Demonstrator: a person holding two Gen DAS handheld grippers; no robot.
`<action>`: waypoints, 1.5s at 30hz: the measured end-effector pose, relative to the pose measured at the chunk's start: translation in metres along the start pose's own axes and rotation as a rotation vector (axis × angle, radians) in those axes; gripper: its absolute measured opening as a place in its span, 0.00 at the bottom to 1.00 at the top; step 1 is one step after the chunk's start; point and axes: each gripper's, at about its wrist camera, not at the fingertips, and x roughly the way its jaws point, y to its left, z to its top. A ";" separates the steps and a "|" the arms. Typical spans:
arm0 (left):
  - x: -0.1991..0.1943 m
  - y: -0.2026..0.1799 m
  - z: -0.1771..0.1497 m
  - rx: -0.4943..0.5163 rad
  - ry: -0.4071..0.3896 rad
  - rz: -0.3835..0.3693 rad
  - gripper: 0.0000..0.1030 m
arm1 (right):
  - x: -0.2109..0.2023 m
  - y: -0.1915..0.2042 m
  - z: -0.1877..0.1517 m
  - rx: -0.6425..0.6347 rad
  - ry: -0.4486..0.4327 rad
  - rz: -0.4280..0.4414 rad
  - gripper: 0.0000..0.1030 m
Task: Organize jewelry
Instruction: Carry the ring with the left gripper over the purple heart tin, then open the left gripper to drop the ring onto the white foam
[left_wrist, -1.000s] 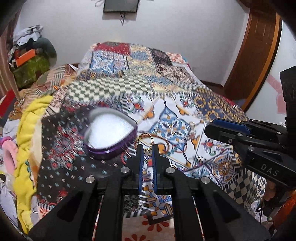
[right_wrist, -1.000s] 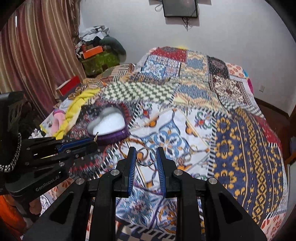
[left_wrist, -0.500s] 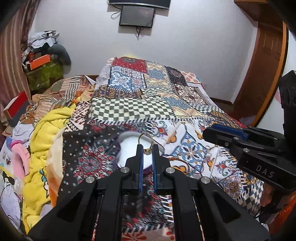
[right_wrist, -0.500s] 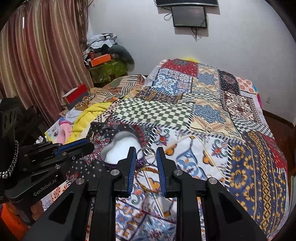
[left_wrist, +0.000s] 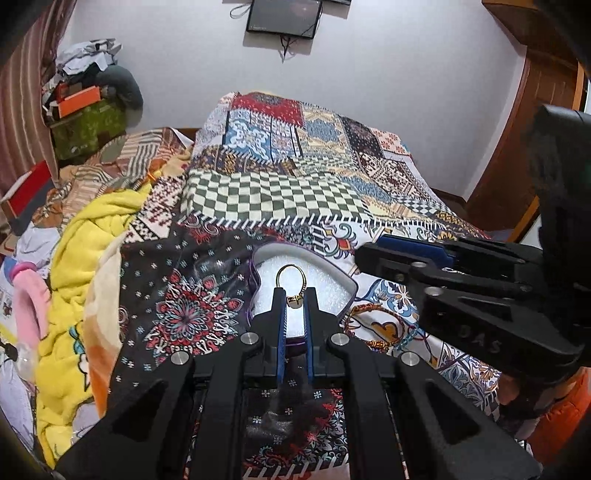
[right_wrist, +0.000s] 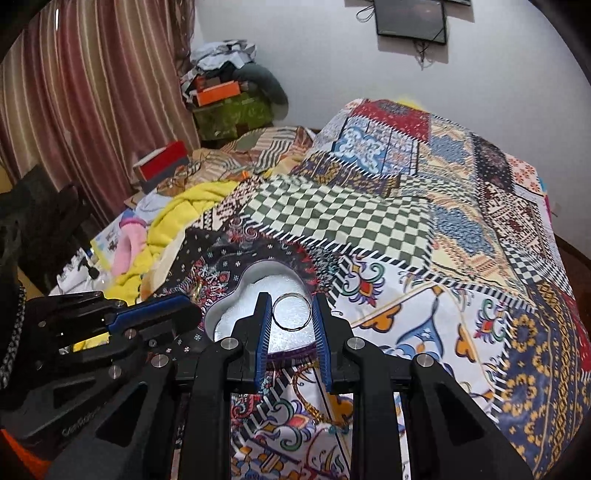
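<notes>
The left gripper (left_wrist: 294, 295) is closed on a thin gold ring with a small round setting (left_wrist: 291, 282). The setting sits pinched between the blue-lined fingertips (left_wrist: 281, 299), and the band stands upright above them. In the left wrist view the ring hangs over the white foam lining of a heart-shaped jewelry box with a purple wall (left_wrist: 341, 282), which lies open on the patchwork bedspread (left_wrist: 280, 199).

The right gripper (right_wrist: 291, 308) holds a plain silver ring (right_wrist: 291, 311) between its blue ridged fingertips (right_wrist: 263, 314). The band touches the left pad; whether it also touches the right pad cannot be told, as a narrow gap seems to show there. In the right wrist view this ring is likewise above the white interior of the heart-shaped box (right_wrist: 236, 295).

The two grippers are close together over the box: the right one enters the left wrist view from the right edge (left_wrist: 402, 254), and the left one enters the right wrist view from the left edge (right_wrist: 177, 310).

A braided red and gold bracelet (left_wrist: 376, 325) lies on the bedspread just beside the box, on its right side. A yellow blanket (left_wrist: 92, 236) lies bunched along the bed's left edge
</notes>
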 end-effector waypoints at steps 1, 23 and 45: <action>0.003 0.000 -0.001 0.003 0.007 -0.004 0.07 | 0.003 0.000 0.000 -0.006 0.008 0.001 0.19; 0.028 0.005 -0.001 0.008 0.052 0.004 0.07 | 0.039 -0.006 0.001 -0.016 0.139 0.087 0.20; -0.029 -0.011 0.010 0.033 -0.030 0.056 0.27 | -0.050 -0.038 0.007 0.048 -0.021 -0.058 0.30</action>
